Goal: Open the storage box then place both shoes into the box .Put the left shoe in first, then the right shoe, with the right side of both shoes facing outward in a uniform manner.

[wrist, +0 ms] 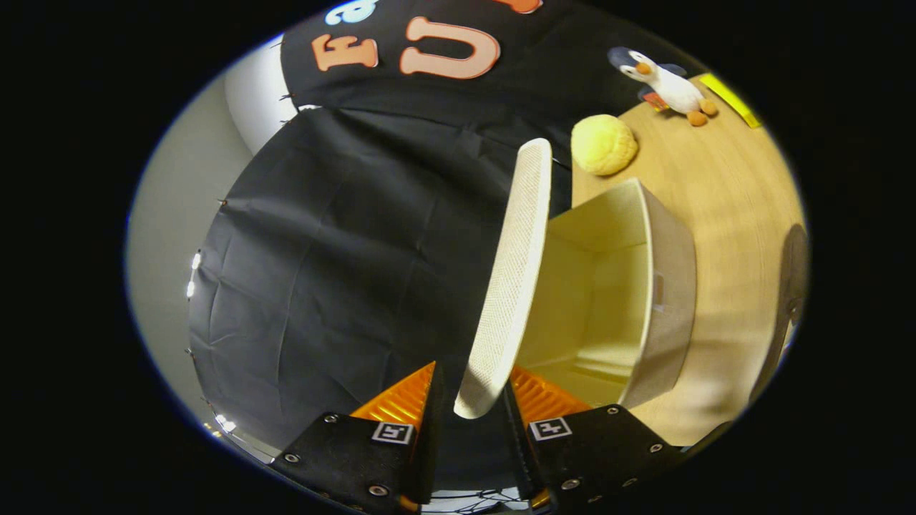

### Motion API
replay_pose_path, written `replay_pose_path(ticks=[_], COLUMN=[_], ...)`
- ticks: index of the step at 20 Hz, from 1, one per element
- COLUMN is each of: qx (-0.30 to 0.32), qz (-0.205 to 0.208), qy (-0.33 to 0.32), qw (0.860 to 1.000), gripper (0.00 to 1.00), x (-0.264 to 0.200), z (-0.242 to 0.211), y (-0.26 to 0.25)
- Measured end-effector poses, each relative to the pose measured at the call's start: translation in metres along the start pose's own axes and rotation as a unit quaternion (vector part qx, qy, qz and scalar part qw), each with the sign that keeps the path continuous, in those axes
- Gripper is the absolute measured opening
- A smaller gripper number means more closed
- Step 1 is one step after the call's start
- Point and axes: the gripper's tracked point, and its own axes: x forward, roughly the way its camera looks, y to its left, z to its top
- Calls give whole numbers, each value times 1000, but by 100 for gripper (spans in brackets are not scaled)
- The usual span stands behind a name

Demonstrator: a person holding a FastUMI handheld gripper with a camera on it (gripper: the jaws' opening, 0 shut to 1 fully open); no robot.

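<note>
Your gripper (472,393) sits tilted, fingers spread a little with the lid (509,279) edge between them; can't tell if both pads press it, there looks to be a gap on the left side. Lid is swung up, standing off the box (662,300). Box is open on the table (737,236), just beyond the right finger, inside bare. Further on, a yellow ball (603,144) near the box, then a penguin toy (669,86).
</note>
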Motion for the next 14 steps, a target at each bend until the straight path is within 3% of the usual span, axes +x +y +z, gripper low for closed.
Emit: replay_pose_path(ticks=[5,10,14], qx=[-22,-53,-42], qz=[5,-10,-31], qy=[-19,5,21], qw=[1000,999,998], gripper=[14,14,16], x=[44,106,162], z=[26,16,3], y=[41,83,94])
